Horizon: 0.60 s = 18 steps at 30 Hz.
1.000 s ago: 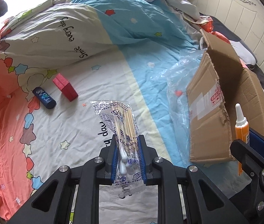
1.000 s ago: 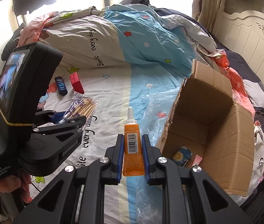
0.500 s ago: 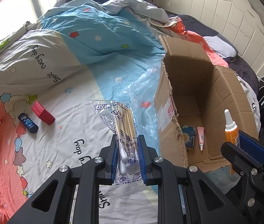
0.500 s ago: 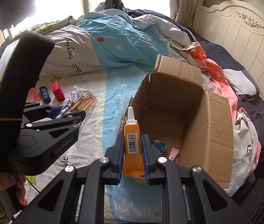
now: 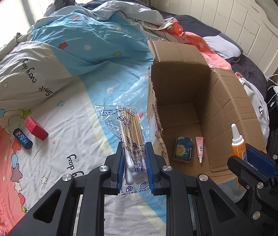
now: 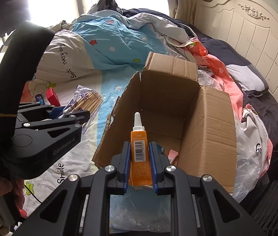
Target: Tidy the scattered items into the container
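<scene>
While the left wrist view shows a blue packet point(image 5: 183, 149) and a pink tube point(image 5: 199, 149) on the floor of the cardboard box point(image 5: 235, 106), the right wrist view mostly hides them behind the orange glue bottle point(image 6: 139, 147). The right gripper point(image 6: 139, 162) clamps that bottle, nozzle pointing forward over the box's near edge. The left gripper point(image 5: 134, 166) pinches the cotton swab bag point(image 5: 132, 135) left of the box, sticks running lengthwise away from the camera. A red block point(image 5: 36, 128) and blue tube point(image 5: 22, 138) lie on the bedsheet point(image 5: 74, 118).
</scene>
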### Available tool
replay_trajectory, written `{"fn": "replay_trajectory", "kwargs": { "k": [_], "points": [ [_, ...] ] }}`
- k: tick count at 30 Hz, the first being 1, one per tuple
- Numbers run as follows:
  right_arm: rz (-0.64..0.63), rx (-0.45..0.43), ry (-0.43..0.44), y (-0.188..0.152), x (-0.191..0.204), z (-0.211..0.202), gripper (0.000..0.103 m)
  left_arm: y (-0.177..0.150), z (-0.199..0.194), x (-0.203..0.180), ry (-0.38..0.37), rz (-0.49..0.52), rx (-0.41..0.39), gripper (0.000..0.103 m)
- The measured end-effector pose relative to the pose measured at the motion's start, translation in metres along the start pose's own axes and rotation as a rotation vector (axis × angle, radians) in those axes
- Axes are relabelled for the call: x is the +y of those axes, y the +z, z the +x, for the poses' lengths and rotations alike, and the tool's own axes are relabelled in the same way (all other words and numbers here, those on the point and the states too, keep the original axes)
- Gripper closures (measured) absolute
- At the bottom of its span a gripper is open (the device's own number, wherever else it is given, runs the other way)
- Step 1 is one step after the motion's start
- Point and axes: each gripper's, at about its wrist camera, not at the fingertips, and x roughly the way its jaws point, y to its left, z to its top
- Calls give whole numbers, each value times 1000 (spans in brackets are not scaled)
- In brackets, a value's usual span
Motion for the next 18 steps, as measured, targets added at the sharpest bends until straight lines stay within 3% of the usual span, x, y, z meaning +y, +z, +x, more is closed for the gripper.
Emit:
{"fn": "replay_trajectory", "kwargs": {
  "k": [18],
  "points": [
    [70, 15, -5, -9, -37, 11, 86, 26, 13, -38, -11, 62, -25, 83]
  ]
}}
